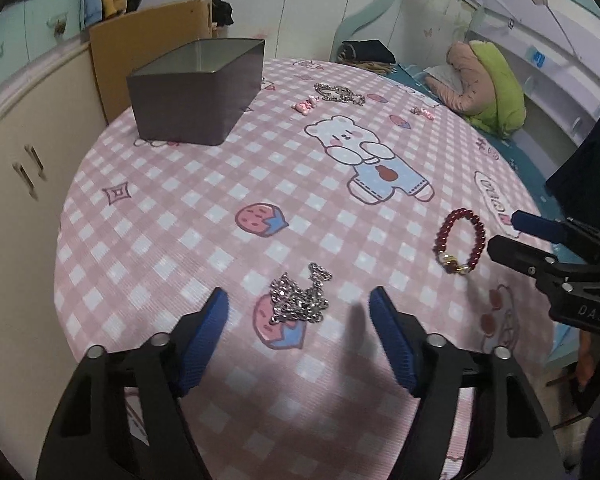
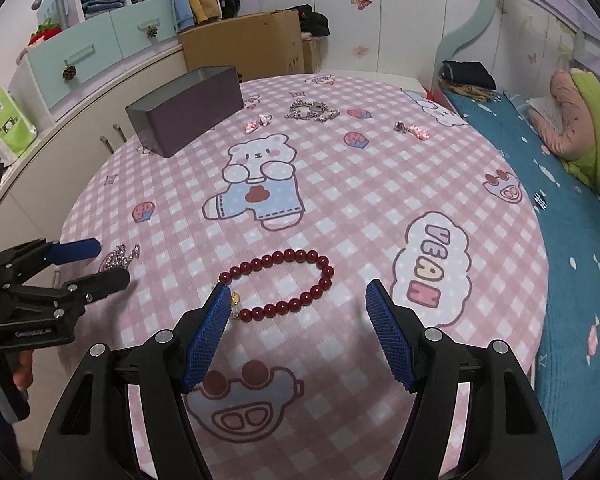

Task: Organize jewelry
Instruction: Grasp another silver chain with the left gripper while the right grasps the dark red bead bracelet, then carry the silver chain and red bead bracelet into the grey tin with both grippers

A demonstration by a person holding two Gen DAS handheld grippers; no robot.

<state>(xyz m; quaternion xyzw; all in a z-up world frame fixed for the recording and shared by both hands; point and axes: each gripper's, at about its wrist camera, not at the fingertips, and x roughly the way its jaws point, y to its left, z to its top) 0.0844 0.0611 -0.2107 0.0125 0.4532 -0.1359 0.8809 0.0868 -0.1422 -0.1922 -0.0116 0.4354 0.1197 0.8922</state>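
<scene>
Silver chain [image 1: 300,300]: heaped on the tablecloth [image 1: 204,216], between and just ahead of the left gripper [image 1: 299,296] tips.
Left gripper: jaws wide, empty.
Red bead bracelet [image 2: 284,284]: flat, just ahead of the right gripper [image 2: 296,290]; left fingertip [image 2: 220,292] overlaps its clasp end.
Right gripper: jaws wide, holding nothing.

White wardrobe doors [image 2: 340,12] with butterfly stickers stand behind a teal-blanketed bed [image 2: 572,248].

"DAS" in pale letters on the right gripper [image 1: 504,240] body, "VEAN" mirrored on the tablecloth [image 2: 380,184] cloud print
</scene>
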